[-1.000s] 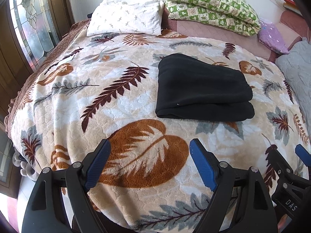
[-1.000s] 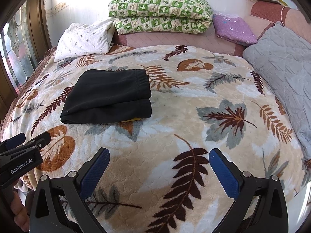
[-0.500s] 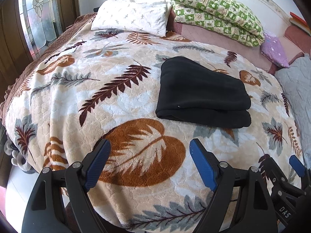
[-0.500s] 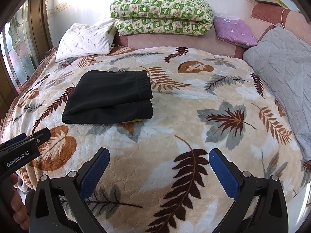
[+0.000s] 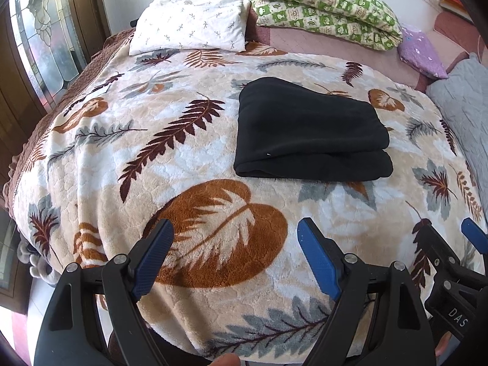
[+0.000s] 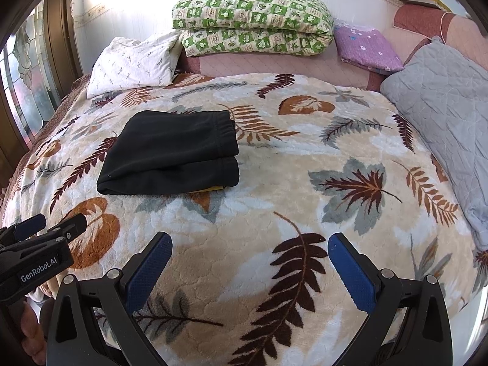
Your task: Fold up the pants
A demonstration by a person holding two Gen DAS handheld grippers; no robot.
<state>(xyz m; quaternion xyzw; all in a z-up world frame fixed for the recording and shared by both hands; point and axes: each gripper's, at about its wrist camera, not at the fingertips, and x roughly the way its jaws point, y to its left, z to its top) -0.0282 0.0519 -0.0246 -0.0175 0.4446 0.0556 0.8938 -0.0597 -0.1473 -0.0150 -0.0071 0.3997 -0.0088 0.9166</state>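
The black pants [image 5: 311, 131] lie folded in a flat rectangular stack on the leaf-patterned blanket [image 5: 170, 158]; they also show in the right wrist view [image 6: 170, 152], waistband to the right. My left gripper [image 5: 235, 253] is open and empty, hovering over the near edge of the bed, well short of the pants. My right gripper [image 6: 250, 262] is open and empty over the blanket [image 6: 305, 189], to the right of the pants. Each gripper shows at the edge of the other's view: the right one [image 5: 457, 244] and the left one [image 6: 45, 228].
A white pillow [image 5: 189, 27], a green patterned folded quilt [image 6: 253, 27] and a purple cushion [image 6: 369, 48] lie at the head of the bed. A grey quilt [image 6: 445, 116] covers the right side. A glazed wooden door [image 5: 36, 48] stands at the left.
Both grippers have drawn back a little from the bed and lifted slightly. The folded pants have not moved. Both stay open.
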